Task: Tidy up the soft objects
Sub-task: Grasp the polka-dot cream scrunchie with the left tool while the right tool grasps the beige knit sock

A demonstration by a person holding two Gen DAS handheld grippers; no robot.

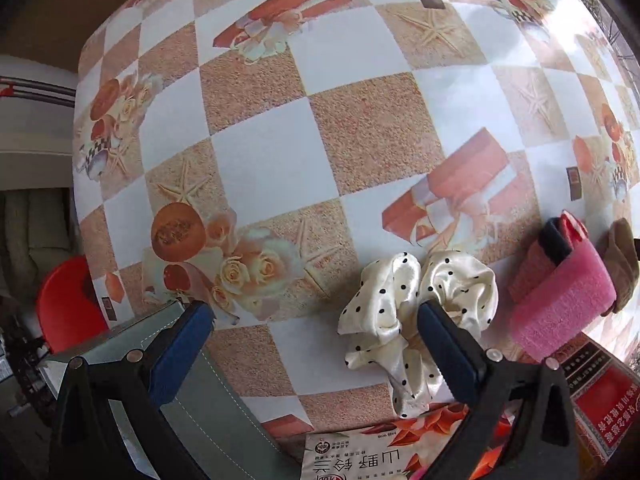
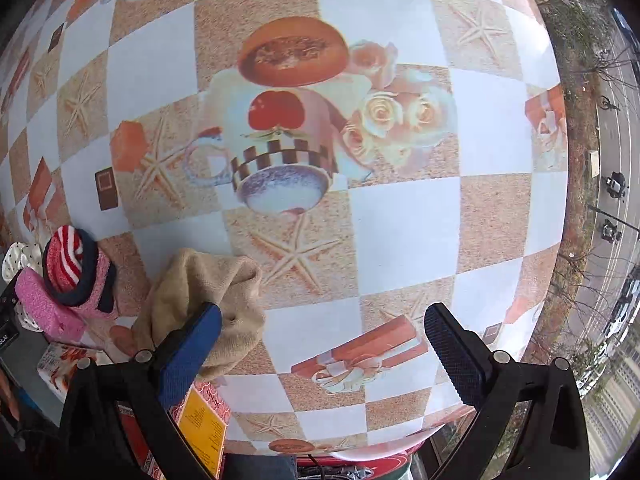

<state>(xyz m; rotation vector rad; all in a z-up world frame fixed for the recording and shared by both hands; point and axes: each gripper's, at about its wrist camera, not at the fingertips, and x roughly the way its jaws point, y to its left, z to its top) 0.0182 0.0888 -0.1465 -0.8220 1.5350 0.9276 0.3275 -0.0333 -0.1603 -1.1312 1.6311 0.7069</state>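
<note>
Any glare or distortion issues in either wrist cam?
Left wrist: strong glare on the tablecloth top right, heavy fisheye bowing, scrunchie sharp. Right wrist: even light, same bowing, beige cloth sharp, edges dark.

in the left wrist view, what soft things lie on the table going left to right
cream polka-dot scrunchie → pink fuzzy sock → tan knit cloth, partly cut off at the right edge

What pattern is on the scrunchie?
Cream satin scrunchie with black polka dots, clearest in the left wrist view.
</note>
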